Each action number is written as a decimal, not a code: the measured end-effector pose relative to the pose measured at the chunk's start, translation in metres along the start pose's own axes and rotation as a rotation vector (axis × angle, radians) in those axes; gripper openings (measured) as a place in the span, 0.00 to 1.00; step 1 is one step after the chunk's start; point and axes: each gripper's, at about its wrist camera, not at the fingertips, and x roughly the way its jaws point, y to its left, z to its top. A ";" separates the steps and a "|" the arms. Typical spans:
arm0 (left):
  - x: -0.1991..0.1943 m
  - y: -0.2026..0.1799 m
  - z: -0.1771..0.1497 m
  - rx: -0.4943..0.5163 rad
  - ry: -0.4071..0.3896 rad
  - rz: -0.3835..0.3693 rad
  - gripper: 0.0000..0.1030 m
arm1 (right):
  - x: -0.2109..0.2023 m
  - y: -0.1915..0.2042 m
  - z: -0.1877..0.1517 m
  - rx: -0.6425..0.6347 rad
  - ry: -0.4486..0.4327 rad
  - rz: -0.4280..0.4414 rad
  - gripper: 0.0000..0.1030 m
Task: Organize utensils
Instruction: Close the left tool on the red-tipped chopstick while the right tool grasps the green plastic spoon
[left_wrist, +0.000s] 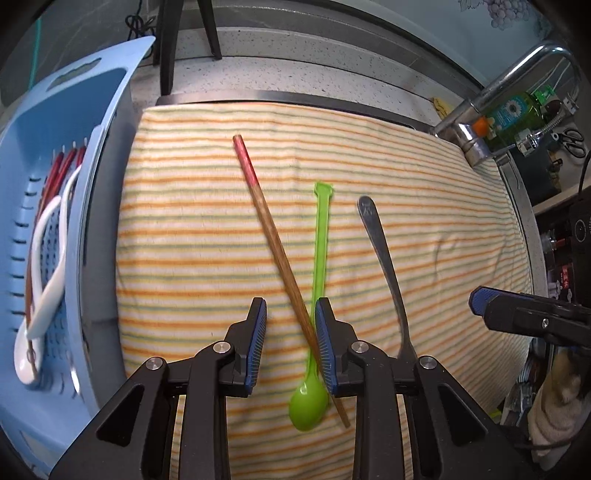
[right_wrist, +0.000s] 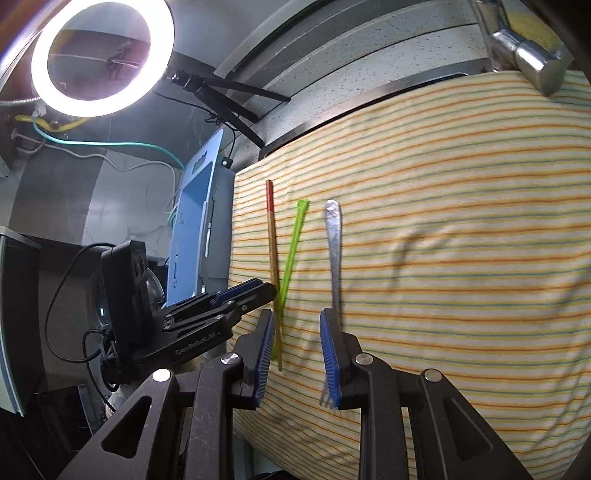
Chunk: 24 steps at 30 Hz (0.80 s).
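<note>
While the left gripper (left_wrist: 290, 343) fingers hang spread, empty, the chopstick (left_wrist: 280, 254) crossing the green spoon (left_wrist: 317, 280) toward six o'clock risks a double pickup.

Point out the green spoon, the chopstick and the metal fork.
green spoon (left_wrist: 308, 406): left wrist view, on its bowl.
chopstick (left_wrist: 271, 229): left wrist view, on the wooden shaft below the red end.
metal fork (right_wrist: 333, 236): right wrist view, on its handle.

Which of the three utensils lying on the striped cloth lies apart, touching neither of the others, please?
The metal fork: it lies alone on the right, while the wooden chopstick and green spoon cross each other.
</note>
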 end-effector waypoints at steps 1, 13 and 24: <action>0.001 0.000 0.003 -0.001 0.001 0.000 0.24 | 0.003 0.003 0.003 -0.004 -0.003 0.000 0.22; 0.010 0.000 0.018 0.059 0.022 0.048 0.10 | 0.070 0.010 0.036 0.083 0.063 -0.025 0.22; 0.007 0.016 0.015 0.027 0.050 0.026 0.09 | 0.107 0.023 0.048 0.109 0.094 -0.172 0.22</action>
